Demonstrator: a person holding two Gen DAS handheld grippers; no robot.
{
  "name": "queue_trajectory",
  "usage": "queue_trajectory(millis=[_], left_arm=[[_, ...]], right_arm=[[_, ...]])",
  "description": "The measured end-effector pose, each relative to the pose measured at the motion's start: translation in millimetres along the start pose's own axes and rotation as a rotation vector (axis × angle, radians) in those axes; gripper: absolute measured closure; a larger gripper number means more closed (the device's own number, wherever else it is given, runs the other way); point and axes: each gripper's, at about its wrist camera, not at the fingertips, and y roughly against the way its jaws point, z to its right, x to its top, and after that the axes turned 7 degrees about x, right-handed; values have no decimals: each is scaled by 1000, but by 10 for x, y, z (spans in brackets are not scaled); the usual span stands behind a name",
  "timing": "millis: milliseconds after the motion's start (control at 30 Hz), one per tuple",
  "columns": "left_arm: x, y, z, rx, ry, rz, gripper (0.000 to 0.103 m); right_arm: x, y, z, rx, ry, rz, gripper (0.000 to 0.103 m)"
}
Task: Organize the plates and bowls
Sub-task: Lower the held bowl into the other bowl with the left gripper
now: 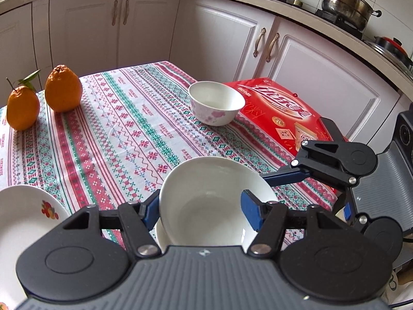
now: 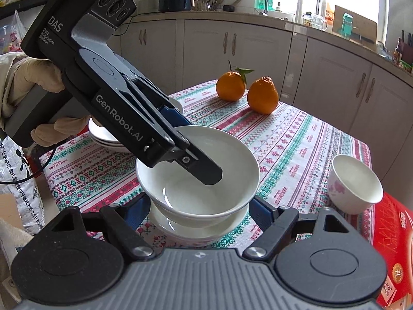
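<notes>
A plain white bowl point(image 1: 206, 196) point(image 2: 198, 178) sits tilted in a second white bowl point(image 2: 201, 228) on the patterned tablecloth. My left gripper point(image 1: 201, 210) point(image 2: 191, 152) is shut on its rim, one finger inside the bowl and one outside. My right gripper point(image 2: 198, 210) point(image 1: 335, 186) is open, its fingers to either side of the two bowls, not touching. A small white bowl with pink flowers point(image 1: 215, 106) point(image 2: 353, 183) stands apart by a red box. A stack of white plates point(image 2: 108, 135) point(image 1: 23, 222) lies beside the left gripper.
Two oranges point(image 1: 44, 95) point(image 2: 247, 90) stand at the table's far side. A red gift box point(image 1: 281, 113) point(image 2: 392, 253) lies at the table's edge. White kitchen cabinets point(image 1: 219, 31) surround the table. A printed bag point(image 2: 15, 170) stands beside the table.
</notes>
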Motion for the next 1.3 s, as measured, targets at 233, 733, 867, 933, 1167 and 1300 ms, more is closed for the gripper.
queue_trajectory(millis=[233, 733, 867, 933, 1167, 1300], left_arm=[[-42, -51, 7, -9, -9, -8, 39], [-60, -130, -29, -19, -1, -12, 37], [-66, -129, -20, -20, -6, -8, 35], [-72, -132, -23, -28, -5, -5, 31], [-45, -63, -34, -3, -12, 28, 20], [-17, 4, -61, 14, -11, 45, 20]], right_arm=[[-27, -23, 10, 7, -8, -18, 16], [-35, -54, 41, 9, -11, -32, 16], [-43, -65, 50, 11, -12, -33, 16], [-48, -71, 52, 13, -17, -33, 16], [-72, -57, 21, 10, -8, -24, 10], [-57, 20, 32, 19, -16, 4, 7]])
